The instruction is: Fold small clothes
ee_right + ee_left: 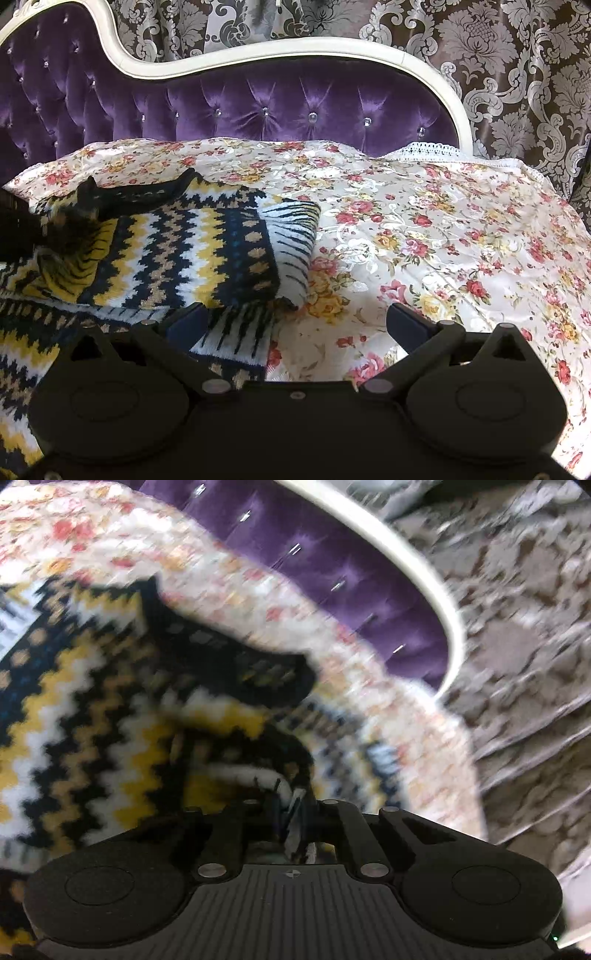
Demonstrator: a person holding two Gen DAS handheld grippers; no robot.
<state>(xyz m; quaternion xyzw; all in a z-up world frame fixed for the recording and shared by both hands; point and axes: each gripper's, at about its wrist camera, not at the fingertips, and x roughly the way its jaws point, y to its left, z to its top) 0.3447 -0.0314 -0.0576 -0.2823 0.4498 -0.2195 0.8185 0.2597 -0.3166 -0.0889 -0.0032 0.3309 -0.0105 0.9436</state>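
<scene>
A knitted sweater [192, 254] with navy, yellow, white and tan zigzag bands lies partly folded on the floral bedspread [424, 236], at the left of the right wrist view. My right gripper [295, 325] is open and empty, low over the sweater's striped hem and the bedspread. My left gripper [291, 805] is shut on a fold of the sweater [74, 716] and holds it raised; that view is blurred by motion. The left gripper itself shows as a dark shape at the left edge of the right wrist view [22, 229].
A purple tufted headboard [280, 107] with a white curved frame runs along the back. Patterned grey damask curtains [517, 74] hang behind it. A lace edge [436, 149] lines the bedspread's far right. The bedspread stretches to the right of the sweater.
</scene>
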